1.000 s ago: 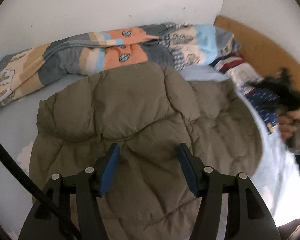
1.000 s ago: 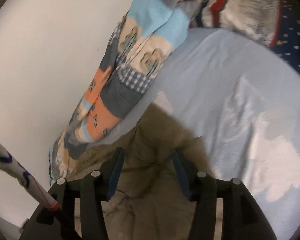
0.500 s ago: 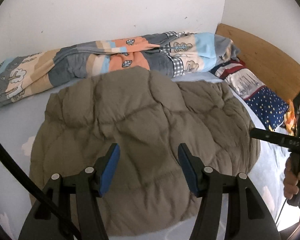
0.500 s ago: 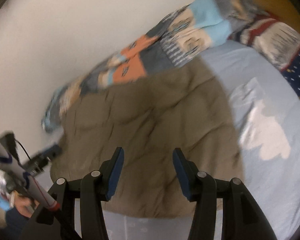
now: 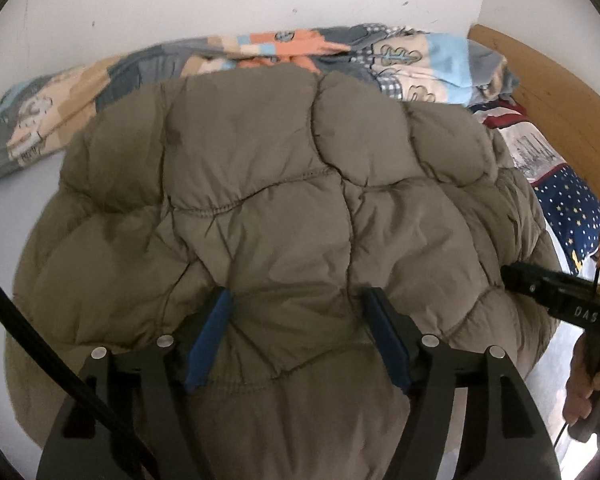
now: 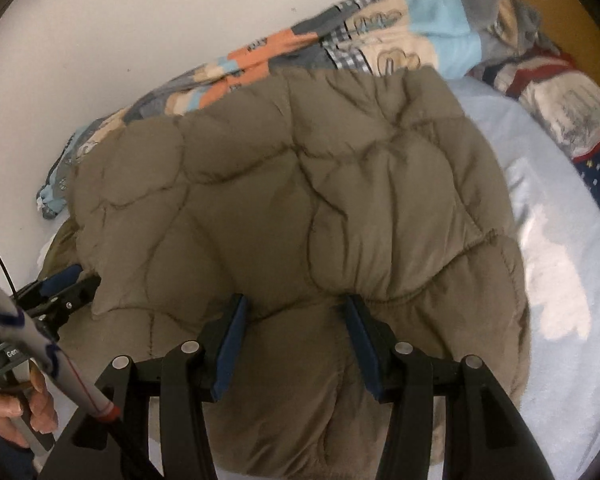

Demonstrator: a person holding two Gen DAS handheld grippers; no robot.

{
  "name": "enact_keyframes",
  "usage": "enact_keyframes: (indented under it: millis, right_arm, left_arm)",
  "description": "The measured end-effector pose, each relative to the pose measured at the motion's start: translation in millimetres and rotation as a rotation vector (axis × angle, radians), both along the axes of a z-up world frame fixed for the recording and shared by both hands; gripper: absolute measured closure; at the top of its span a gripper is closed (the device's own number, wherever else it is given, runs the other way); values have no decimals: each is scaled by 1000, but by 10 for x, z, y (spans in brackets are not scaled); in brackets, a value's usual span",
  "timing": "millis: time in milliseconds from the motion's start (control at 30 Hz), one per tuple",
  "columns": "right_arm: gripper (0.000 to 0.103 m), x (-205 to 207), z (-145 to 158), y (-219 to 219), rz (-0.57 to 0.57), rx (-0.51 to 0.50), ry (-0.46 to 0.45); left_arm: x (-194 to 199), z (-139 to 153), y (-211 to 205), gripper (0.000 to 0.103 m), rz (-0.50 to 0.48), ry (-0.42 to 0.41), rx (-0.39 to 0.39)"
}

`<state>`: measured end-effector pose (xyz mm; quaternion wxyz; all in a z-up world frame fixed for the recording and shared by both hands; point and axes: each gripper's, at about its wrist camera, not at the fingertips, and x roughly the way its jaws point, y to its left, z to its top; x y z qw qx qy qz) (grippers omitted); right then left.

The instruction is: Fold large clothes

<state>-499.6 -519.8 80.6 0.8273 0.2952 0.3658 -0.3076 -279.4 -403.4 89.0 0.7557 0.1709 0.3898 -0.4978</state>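
A large olive-brown quilted puffer jacket (image 5: 284,208) lies spread on the bed and fills both views; it also shows in the right wrist view (image 6: 300,208). My left gripper (image 5: 298,300) is open, its blue pads set wide apart over the jacket's near edge, with fabric bulging between them. My right gripper (image 6: 294,304) is also open, low over the jacket's near part. Neither holds fabric. The right gripper shows at the right edge of the left wrist view (image 5: 556,296); the left gripper shows at the left of the right wrist view (image 6: 60,286).
A patchwork quilt (image 5: 400,56) lies bunched along the white wall behind the jacket. A printed pillow (image 6: 568,116) and a starred blue cushion (image 5: 572,208) lie at the right by the wooden headboard (image 5: 548,88). Pale blue sheet (image 6: 560,280) shows right of the jacket.
Both grippers have moved in low over the jacket, which now looms much larger. The right gripper swung from the bed's far side round to face the jacket.
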Motion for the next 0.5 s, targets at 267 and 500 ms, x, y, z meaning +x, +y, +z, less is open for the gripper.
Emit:
enact_keyframes:
  millis: [267, 500]
  right_arm:
    - [48, 84, -161, -53, -33, 11, 60]
    - [46, -313, 236, 203, -109, 82, -6]
  left_arm:
    - [36, -76, -175, 30, 50, 16, 99]
    - [-539, 336, 484, 30, 42, -146, 63]
